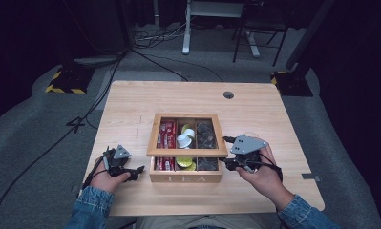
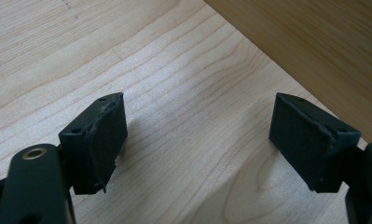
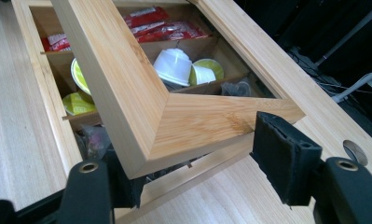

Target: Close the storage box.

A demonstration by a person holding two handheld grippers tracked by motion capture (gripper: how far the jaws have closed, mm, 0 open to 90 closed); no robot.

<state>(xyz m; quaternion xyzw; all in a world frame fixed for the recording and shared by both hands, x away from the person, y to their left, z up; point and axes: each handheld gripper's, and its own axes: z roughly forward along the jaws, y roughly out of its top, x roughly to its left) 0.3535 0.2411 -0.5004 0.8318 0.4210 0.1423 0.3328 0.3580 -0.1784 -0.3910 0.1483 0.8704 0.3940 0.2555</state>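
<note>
Tea box sits centre frame on the desk, lid half raised on its back hinge. Lid is a stiff wooden frame around a window, light; I'd take it by the front rail or corner, not the pane. My right gripper straddles the lid's corner, jaws slack, not pinching. Left gripper gapes empty, lower left beside the box.

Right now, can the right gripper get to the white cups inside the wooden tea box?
Probably not yet. The window-framed wooden lid is only half raised and slants over the white cups, with the right gripper open at its corner. Lifted higher, the way should clear.
</note>
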